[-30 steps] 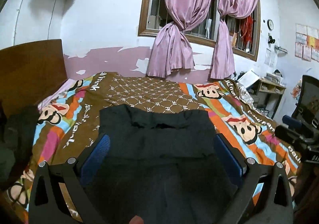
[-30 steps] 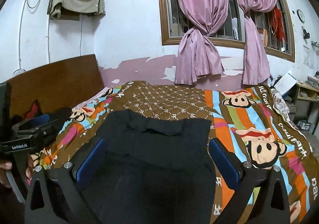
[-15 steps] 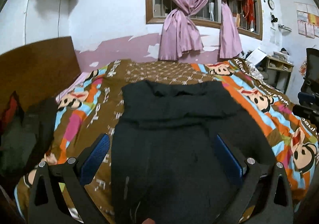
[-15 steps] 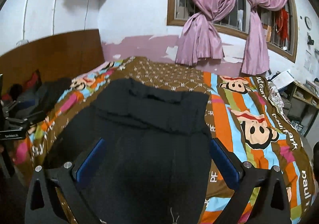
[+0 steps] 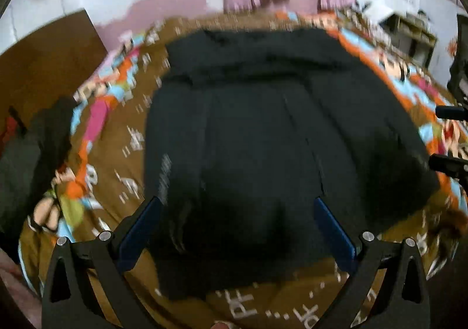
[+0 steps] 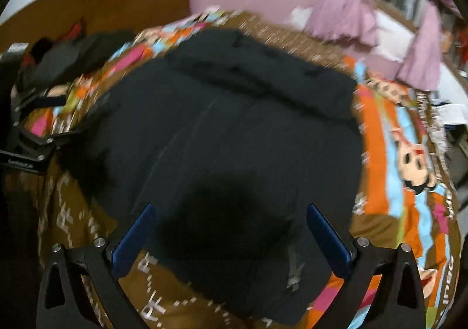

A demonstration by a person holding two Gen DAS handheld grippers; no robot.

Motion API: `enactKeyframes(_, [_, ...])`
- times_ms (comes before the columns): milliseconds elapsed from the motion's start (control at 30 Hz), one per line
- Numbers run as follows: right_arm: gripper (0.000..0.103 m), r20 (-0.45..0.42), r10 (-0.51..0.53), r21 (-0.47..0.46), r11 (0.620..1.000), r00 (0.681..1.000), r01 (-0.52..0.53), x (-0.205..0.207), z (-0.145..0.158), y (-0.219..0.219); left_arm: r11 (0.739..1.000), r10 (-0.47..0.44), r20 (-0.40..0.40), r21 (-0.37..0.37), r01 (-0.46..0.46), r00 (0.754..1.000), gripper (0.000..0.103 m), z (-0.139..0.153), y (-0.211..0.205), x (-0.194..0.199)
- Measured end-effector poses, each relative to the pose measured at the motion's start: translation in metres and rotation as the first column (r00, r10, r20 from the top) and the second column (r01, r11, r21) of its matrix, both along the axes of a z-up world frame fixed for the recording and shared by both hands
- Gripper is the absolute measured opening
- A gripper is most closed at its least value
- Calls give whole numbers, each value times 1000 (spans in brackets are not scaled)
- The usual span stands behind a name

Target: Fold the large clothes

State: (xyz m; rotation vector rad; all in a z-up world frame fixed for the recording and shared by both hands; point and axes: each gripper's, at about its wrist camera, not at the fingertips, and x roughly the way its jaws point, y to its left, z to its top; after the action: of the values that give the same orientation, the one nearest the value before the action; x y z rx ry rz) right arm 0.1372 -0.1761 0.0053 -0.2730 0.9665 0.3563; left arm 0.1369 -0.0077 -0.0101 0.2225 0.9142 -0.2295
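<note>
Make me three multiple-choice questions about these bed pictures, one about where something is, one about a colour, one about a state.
1. Where does the black garment lie?
A. on the patterned bedspread
B. on a chair
C. on the floor

2. What colour are the curtains?
A. green
B. pinkish purple
C. yellow

3. How is the left gripper?
A. shut on the garment
B. open, fingers spread
C. out of view

Answers: 1 A, the bedspread shows all around the spread-out garment. 2 B, the tied drapes at the window are that colour. 3 B, the blue fingers stand wide apart, holding nothing; the right gripper looks the same.
</note>
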Motion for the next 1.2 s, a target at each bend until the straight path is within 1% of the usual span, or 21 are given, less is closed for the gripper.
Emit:
enactKeyframes(67, [103,-83,55,9,998,995,-54,-2,-16,9,1000,-14,-63,6,14,998,101,-15,-5,-4])
enactKeyframes(100, [103,-127,88,16,996,988,-87,-3,-25,14,1000,-18,-71,7,18,997,101,-18,-6,-6])
enactKeyframes(200, [103,-198,159,12,987,967,-160,-7,-43,26,998,-47,-84,25,50,995,101,-27,-12,-13])
enactKeyframes(300, [103,-209,190,-39,979,959,-202,-11,-52,35,996,-65,-114,45,71,991,101,-37,-17,-18])
enactKeyframes(367, [103,-213,191,-71,975,958,-210,-9,-59,40,996,-72,-157,37,79,985,101,-46,-18,-20])
enactKeyframes(433, [103,-234,183,-80,975,955,-206,-4,-66,44,996,-76,-195,39,85,978,101,-56,-20,-22])
enactKeyframes(533, [103,-260,184,-115,969,948,-219,-2,-78,47,993,-76,-235,72,95,969,101,-67,-21,-23])
enactKeyframes(567, [103,-261,188,-133,965,947,-228,-3,-81,48,992,-74,-251,85,98,965,101,-72,-21,-24])
enactKeyframes(633, [103,-250,209,-172,951,945,-256,-7,-87,51,992,-70,-274,85,96,959,101,-78,-21,-25])
enactKeyframes(733, [103,-229,247,-212,931,942,-296,-13,-93,55,994,-59,-282,74,83,958,101,-82,-17,-24])
enactKeyframes(833, [103,-196,249,-274,915,949,-297,-14,-99,58,994,-57,-284,69,80,957,101,-82,-15,-24])
enactKeyframes(933, [103,-176,235,-319,905,956,-281,-10,-107,59,990,-65,-280,99,96,958,101,-85,-17,-27])
enactKeyframes(1067, [103,-137,261,-383,876,956,-294,-11,-121,66,985,-79,-270,130,118,960,101,-87,-22,-27])
enactKeyframes(1133, [103,-116,251,-389,879,961,-276,-9,-120,67,984,-83,-266,131,121,960,101,-89,-21,-27])
enactKeyframes(1200, [103,-93,226,-384,891,970,-244,-4,-114,64,984,-81,-264,131,119,961,101,-89,-20,-26])
